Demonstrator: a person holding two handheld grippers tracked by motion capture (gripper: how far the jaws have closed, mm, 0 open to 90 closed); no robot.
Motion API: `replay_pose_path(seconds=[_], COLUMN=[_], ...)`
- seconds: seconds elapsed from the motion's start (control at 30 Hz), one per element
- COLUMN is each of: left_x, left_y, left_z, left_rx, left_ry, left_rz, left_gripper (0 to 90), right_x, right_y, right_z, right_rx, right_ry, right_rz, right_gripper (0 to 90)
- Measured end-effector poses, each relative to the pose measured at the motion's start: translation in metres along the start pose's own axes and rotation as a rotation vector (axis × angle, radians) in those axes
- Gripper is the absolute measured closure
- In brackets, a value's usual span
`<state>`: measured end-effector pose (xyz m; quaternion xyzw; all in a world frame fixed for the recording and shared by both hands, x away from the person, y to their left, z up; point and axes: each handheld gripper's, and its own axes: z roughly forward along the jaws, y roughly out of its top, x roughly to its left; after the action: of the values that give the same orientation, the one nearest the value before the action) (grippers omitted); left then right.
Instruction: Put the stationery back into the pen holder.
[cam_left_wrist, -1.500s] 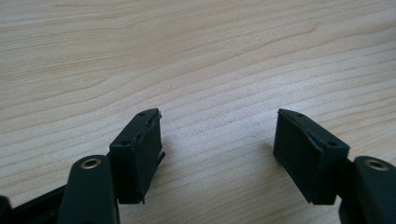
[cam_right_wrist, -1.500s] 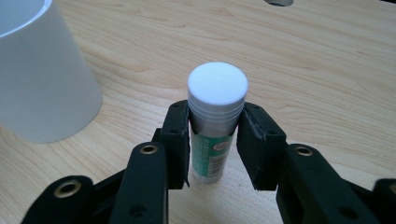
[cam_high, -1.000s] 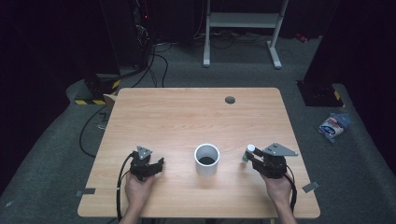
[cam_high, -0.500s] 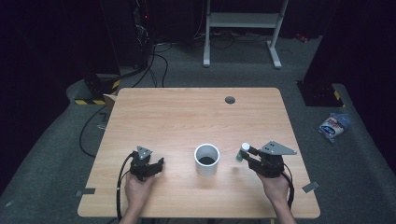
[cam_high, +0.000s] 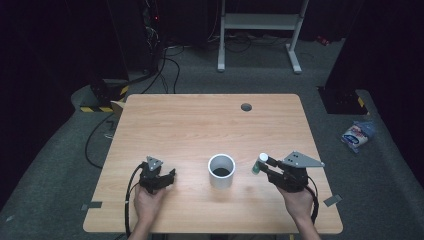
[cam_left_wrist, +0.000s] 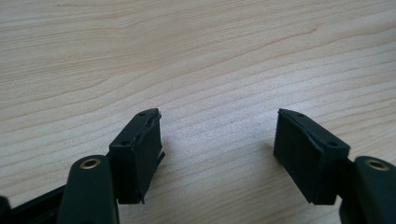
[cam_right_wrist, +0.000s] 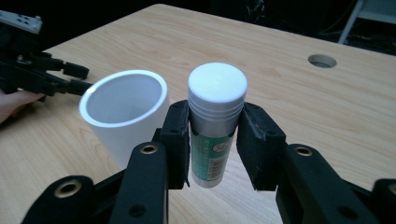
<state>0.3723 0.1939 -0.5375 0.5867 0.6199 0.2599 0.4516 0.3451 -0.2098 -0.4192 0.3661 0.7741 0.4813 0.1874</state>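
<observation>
— Where is the small cylindrical glue stick with the white cap and green label (cam_right_wrist: 216, 126) sitting?

— The right gripper (cam_high: 264, 166) is pinching it across its body, just below the cap, holding it upright and off the light wooden table (cam_high: 200, 125), just beside the white open-topped plastic cup (cam_high: 221, 171), at that cup's three o'clock.

— How is it likely handling?

— Light and rigid, I'd judge, with a smooth, slippery shell; the mid-body grip looks sensible.

— And the left gripper (cam_left_wrist: 218, 142)?

— It is resting low at the cup's nine o'clock, jaws spread wide over bare wood, holding nothing.
</observation>
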Motion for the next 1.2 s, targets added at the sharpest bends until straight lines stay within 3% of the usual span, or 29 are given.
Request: replay_pose_path(seconds=[0.43,0.6,1.2], left_x=[0.000,0.000,0.000], left_y=[0.000,0.000,0.000], left_z=[0.000,0.000,0.000], left_rx=[0.001,0.007,0.006], left_ry=[0.000,-0.001,-0.001], left_rz=[0.001,0.002,0.003], left_gripper=[30.1,28.7,28.5], right_x=[0.001,0.006,0.027], right_y=[0.016,0.022,0.048], right_z=[0.001,0.012,0.019], right_rx=[-0.003,0.049,0.009], right_ry=[0.094,0.130,0.140], right_rz=[-0.011,-0.038,-0.055], right_gripper=[64.7,64.7,64.7])
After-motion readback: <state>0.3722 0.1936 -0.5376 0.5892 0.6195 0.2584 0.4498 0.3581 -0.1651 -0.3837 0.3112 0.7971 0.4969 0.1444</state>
